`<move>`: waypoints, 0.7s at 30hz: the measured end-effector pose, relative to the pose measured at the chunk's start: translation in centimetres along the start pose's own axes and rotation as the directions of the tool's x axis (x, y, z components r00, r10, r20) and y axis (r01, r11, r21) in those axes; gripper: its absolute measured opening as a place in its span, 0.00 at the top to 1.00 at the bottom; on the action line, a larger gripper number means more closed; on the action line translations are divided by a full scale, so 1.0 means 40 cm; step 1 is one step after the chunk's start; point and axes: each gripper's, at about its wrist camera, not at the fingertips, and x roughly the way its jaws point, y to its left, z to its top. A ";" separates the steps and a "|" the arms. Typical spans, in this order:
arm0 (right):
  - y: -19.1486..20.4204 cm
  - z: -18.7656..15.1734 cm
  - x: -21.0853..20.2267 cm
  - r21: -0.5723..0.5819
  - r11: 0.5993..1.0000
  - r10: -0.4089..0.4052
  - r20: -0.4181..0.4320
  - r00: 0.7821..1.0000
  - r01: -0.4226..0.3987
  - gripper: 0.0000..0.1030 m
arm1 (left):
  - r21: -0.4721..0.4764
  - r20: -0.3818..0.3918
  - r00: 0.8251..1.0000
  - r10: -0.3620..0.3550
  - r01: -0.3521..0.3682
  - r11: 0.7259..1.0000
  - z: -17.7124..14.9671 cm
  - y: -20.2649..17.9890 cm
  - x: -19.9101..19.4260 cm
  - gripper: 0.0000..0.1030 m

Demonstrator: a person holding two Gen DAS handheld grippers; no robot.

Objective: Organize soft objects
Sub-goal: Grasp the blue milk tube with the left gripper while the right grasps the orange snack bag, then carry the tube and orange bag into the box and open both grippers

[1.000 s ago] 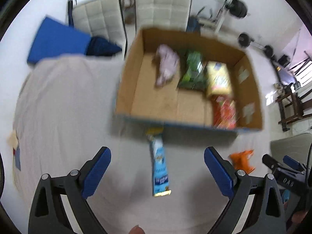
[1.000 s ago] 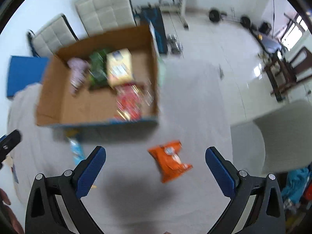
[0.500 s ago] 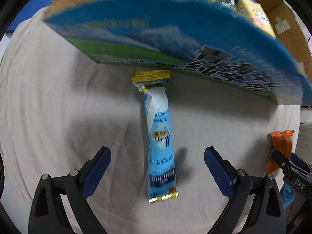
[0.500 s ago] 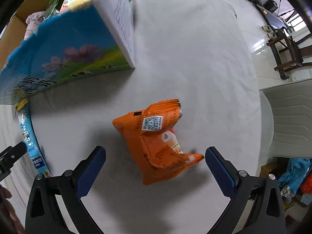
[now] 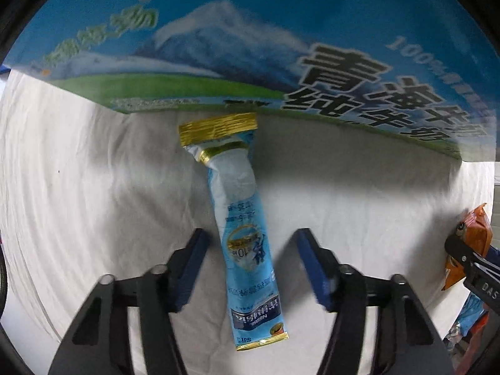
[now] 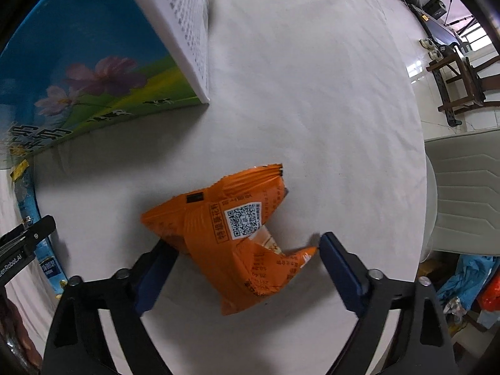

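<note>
A long light-blue sachet with gold ends point(image 5: 247, 237) lies on the white cloth, its top end against the blue printed box point(image 5: 250, 47). My left gripper point(image 5: 251, 265) is open, low over the cloth, its blue pads on either side of the sachet and apart from it. A crumpled orange snack bag point(image 6: 237, 237) lies on the cloth in the right wrist view. My right gripper point(image 6: 242, 270) is open around it, the pads close to or touching the bag's two ends. The orange bag also shows at the right edge of the left wrist view point(image 5: 468, 243).
The box's side wall point(image 6: 93, 62) stands just beyond both grippers. The cloth-covered table point(image 6: 312, 93) drops off at the right, with a pale chair point(image 6: 465, 193), a wooden rack point(image 6: 459, 84) and floor clutter beyond.
Both grippers have dropped from high above the box down to the cloth. The left gripper's jaws have narrowed around the sachet; the right gripper's pads have closed in on the orange bag's ends.
</note>
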 end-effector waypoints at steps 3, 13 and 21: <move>-0.001 -0.002 0.005 -0.001 1.000 0.004 -0.022 1.000 -0.004 0.26 | 0.009 -0.003 1.000 0.005 -0.005 1.000 -0.001 -0.037 -0.012 0.76; 0.009 -0.035 -0.002 0.002 0.998 0.064 -0.050 0.997 -0.064 0.54 | 0.023 0.006 1.000 0.002 -0.002 1.000 -0.069 -0.070 -0.036 0.87; 0.014 -0.063 -0.031 -0.012 0.993 0.117 -0.048 0.992 -0.118 0.55 | 0.052 0.018 0.999 -0.051 0.050 0.997 -0.192 -0.119 -0.085 0.87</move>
